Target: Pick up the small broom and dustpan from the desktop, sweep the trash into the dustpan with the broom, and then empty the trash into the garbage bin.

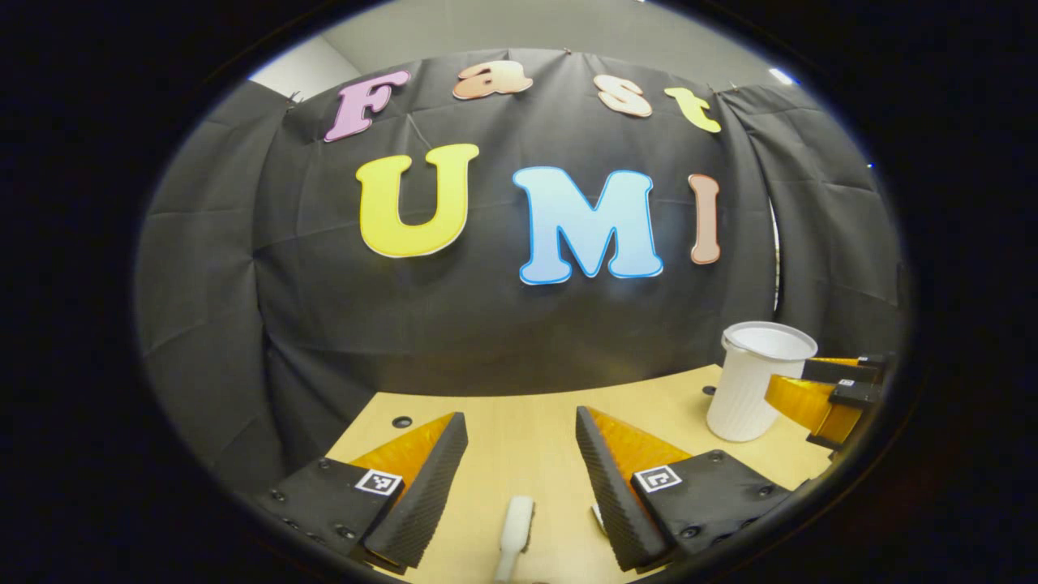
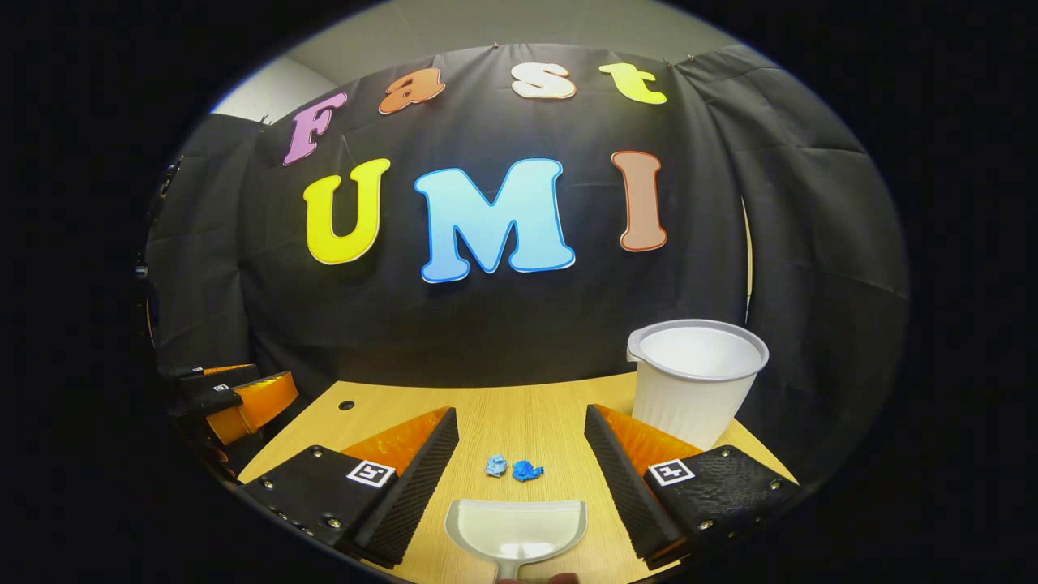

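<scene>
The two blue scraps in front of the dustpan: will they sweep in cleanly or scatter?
The blue scraps look like small crumpled paper, probably very light, so a brisk stroke may flick them. They lie close ahead of the dustpan mouth; short, gentle strokes should do.

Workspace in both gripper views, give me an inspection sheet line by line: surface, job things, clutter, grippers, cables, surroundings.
Surface: light wooden desktop with small dark holes near its far edge.
Job's things: white dustpan lying flat between the right gripper's fingers, untouched; white broom handle lying between the left gripper's fingers, untouched; white ribbed garbage bin upright at the far right.
Clutter: two blue crumpled trash scraps just beyond the dustpan's mouth.
Grippers: left gripper with jaws wide apart, holding nothing; right gripper with jaws wide apart, holding nothing.
Cables: nothing seen.
Surroundings: black cloth wall behind the desktop.
</scene>
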The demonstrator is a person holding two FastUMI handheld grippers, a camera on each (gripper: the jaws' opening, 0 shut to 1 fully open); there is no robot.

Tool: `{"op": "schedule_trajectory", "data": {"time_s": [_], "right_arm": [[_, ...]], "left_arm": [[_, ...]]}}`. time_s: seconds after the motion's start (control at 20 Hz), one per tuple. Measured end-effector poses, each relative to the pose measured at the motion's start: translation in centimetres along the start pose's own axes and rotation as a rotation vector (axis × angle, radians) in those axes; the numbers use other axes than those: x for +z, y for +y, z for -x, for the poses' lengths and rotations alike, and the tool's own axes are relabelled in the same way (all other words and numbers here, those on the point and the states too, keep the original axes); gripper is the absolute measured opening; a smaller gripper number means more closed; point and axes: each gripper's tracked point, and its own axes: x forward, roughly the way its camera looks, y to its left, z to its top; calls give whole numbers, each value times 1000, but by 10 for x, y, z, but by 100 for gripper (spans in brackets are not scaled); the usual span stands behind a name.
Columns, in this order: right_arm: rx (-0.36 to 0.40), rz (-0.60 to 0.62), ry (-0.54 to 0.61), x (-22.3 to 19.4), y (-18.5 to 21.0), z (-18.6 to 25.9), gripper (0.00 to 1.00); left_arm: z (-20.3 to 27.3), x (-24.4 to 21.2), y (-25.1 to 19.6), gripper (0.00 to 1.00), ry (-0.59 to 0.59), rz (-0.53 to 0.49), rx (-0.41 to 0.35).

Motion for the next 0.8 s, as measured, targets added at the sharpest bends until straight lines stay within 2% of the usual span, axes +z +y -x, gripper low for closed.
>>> {"op": "schedule_trajectory", "data": {"time_s": [0.4,0.8], "right_arm": [[0,3,20,-7,-1,-1,98],[8,-9,123,-40,-1,-8,98]], "left_arm": [[-4,-13,3,88,39,1,15],[-18,-73,2,89,195,5,2]]}}
